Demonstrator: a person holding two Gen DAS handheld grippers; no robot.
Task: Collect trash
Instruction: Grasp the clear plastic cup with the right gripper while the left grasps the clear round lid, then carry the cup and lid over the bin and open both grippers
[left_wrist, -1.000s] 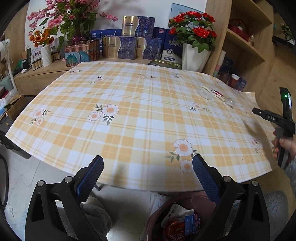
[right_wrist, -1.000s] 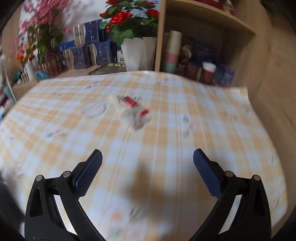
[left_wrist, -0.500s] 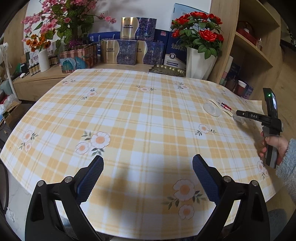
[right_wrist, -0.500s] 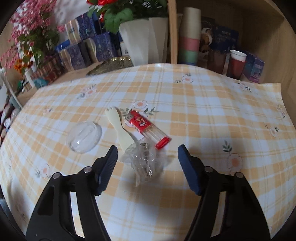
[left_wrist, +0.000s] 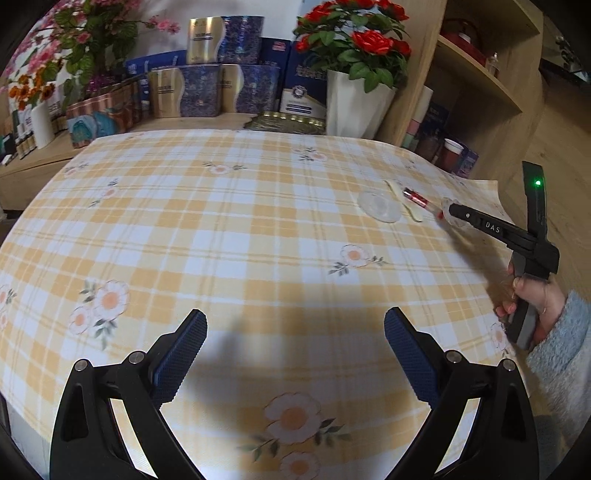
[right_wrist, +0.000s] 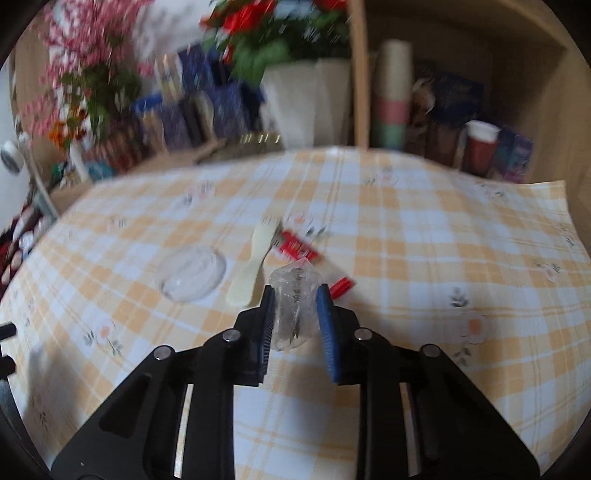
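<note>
Checked tablecloth (right_wrist: 424, 258): right gripper (right_wrist: 295, 317) has just closed on crumpled clear plastic (right_wrist: 295, 291); left gripper (left_wrist: 295, 354) gapes empty.

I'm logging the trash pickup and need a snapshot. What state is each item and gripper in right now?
Crumpled clear wrapper: pinched between the right gripper's pads, squashed.
Right gripper: jaws have just been closing, now shut on the wrapper.
Left gripper: open, empty, above the tablecloth.
Clear lid: lying flat, untouched.
Cream spoon: lying flat.
Red packet: lying flat beside the spoon.
</note>
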